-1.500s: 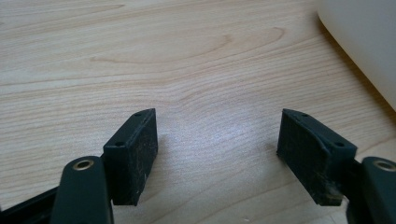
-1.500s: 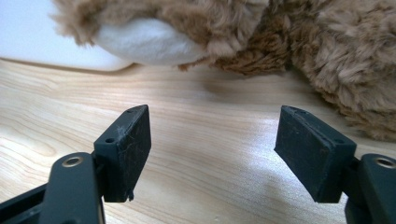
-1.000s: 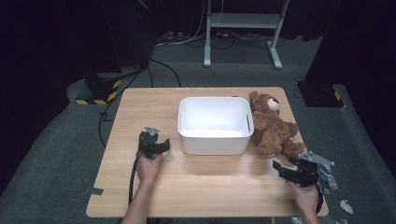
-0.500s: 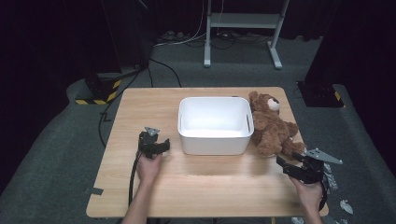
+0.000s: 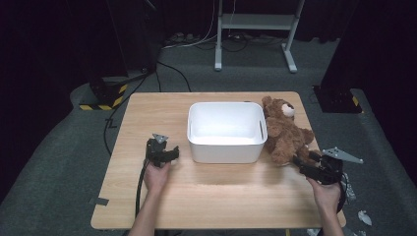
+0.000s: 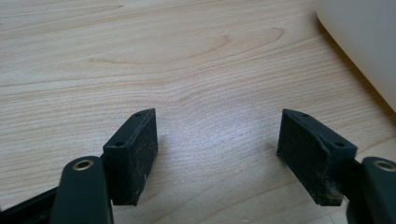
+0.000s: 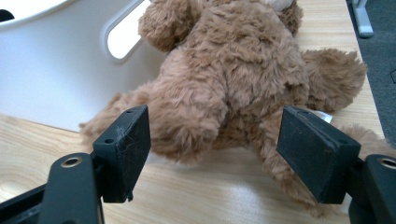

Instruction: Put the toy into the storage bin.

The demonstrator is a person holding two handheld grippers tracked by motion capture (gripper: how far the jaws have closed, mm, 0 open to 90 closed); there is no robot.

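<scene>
Plush bear lying on the counter, at 3 o'clock from the white bin and touching its right wall; head toward 12 o'clock, legs toward 6 o'clock. In the right gripper view the bear lies just ahead of the jaws, its near leg level with the gap between them, the bin wall with its handle slot at 10 o'clock.

Right gripper: released, jaws spread wide, nothing between the pads; it sits at 5 o'clock from the bear, close to the leg, aimed toward 10 o'clock. No contact with the fur can be made out.

Left gripper: released, jaws apart over bare wood, at 9 o'clock from the bin and near it. In the left gripper view the bin's corner appears at 2 o'clock.

Step in hand, as judged: approach to the bear, before the grasp. The bin is empty, so the bear is likely meant to go in. The next move calls for advancing the right gripper until a leg or the lower body sits between the pads, then closing firmly, since plush compresses, and lifting clear of the bin rim.
</scene>
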